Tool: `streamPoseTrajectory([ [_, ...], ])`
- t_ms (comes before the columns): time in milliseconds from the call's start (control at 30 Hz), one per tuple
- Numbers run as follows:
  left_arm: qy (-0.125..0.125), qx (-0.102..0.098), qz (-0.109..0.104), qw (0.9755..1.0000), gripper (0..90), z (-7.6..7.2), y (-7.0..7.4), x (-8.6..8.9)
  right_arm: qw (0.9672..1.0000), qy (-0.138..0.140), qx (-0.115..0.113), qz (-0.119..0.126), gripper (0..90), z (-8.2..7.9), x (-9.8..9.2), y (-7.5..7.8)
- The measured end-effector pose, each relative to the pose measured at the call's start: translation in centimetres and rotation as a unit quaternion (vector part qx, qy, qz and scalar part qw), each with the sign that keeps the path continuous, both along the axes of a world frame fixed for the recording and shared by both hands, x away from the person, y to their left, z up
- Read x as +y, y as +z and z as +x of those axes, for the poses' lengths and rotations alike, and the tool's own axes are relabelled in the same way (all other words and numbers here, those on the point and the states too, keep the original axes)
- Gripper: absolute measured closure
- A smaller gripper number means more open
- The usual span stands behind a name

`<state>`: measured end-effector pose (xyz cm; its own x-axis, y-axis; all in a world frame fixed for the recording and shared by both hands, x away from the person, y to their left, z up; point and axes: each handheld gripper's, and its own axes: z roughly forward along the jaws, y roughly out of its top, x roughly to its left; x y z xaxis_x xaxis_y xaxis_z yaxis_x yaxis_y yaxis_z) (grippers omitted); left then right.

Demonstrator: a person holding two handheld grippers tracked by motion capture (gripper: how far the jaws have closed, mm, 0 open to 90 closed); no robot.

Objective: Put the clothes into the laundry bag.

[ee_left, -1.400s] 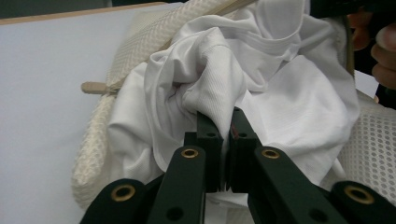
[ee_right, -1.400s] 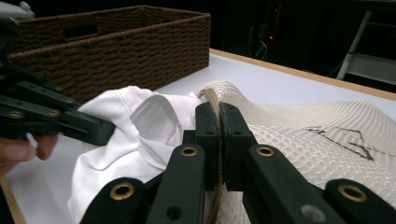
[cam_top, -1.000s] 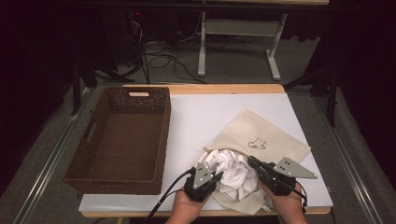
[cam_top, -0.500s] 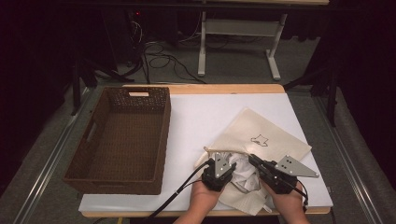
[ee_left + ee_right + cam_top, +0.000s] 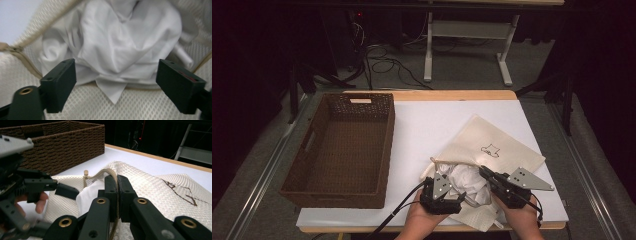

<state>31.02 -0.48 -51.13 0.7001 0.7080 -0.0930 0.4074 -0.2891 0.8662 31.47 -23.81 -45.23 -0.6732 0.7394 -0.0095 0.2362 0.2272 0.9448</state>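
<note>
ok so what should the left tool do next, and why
Probably push forward and close on the white cloth. The left tool has just been opening and has nothing between its jaws, with the cloth bunched right ahead inside the mesh bag, whose rim the right tool pinches.

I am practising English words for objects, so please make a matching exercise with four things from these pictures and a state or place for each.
Things:
1. wicker basket
2. white cloth
3. left gripper
4. right gripper

States:
A. shut on the mesh bag's zipper edge
B. empty, at the table's left
C. fingers open
D. bunched inside the bag

Pairs: 1-B, 2-D, 3-C, 4-A
</note>
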Motion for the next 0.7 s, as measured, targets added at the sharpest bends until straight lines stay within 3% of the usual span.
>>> streamPoseTrajectory([
  [100,-0.013,0.034,0.009,0.9993,20.4,0.8,-0.3,-0.7,1.0000,0.000,-0.001,-0.003,88.9,0.0,0.1,-0.1],
  [167,-0.010,0.041,0.024,0.9988,35.6,1.2,-0.4,-1.3,1.0000,0.000,-0.003,-0.003,88.9,0.0,0.1,-0.1],
  [200,-0.006,0.041,0.029,0.9987,52.9,1.3,-0.3,-1.3,1.0000,0.001,-0.002,-0.002,88.9,0.0,0.1,-0.1],
  [233,-0.009,0.049,0.025,0.9985,64.4,1.6,-0.3,-1.3,1.0000,0.000,-0.001,-0.002,88.9,-0.1,0.0,-0.1],
  [333,-0.007,0.052,0.040,0.9979,77.2,2.2,-0.4,-1.5,1.0000,0.001,-0.001,-0.001,88.9,0.0,0.0,-0.1],
  [433,0.001,0.053,0.037,0.9979,80.9,2.7,-0.4,-1.8,1.0000,0.001,-0.001,-0.003,88.9,0.0,0.1,-0.1],
  [633,0.022,0.031,0.047,0.9982,84.6,3.8,-0.2,-3.6,1.0000,0.001,-0.004,-0.002,89.0,-0.1,0.1,-0.1],
  [700,0.030,0.028,0.037,0.9985,85.9,4.2,-0.2,-4.3,1.0000,0.000,-0.003,-0.001,89.0,-0.1,0.0,-0.1],
])
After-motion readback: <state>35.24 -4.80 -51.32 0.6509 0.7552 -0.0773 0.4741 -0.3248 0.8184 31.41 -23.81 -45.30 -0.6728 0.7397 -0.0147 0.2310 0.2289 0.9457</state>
